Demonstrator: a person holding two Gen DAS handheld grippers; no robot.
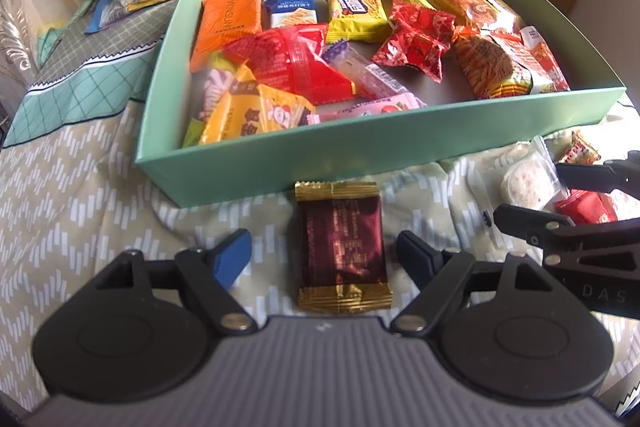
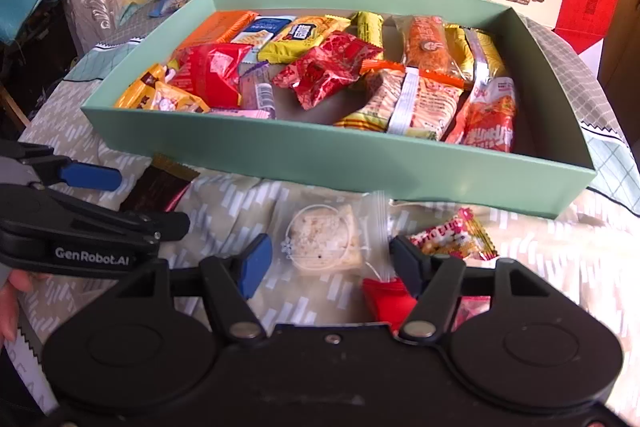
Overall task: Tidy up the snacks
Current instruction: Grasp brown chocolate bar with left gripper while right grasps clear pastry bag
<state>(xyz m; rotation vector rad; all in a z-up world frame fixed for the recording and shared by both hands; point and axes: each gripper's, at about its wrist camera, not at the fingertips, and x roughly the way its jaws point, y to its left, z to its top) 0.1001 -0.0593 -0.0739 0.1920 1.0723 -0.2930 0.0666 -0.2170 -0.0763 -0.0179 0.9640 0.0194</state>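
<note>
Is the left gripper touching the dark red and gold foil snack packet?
Apart. In the left wrist view the left gripper is open, cloth visible between each finger and the packet.

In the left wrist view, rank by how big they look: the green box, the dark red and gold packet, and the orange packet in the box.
1. green box, clearly largest.
2 and 3. dark red and gold packet and orange packet look similar; the dark one lies nearer the camera, so unranked.
</note>
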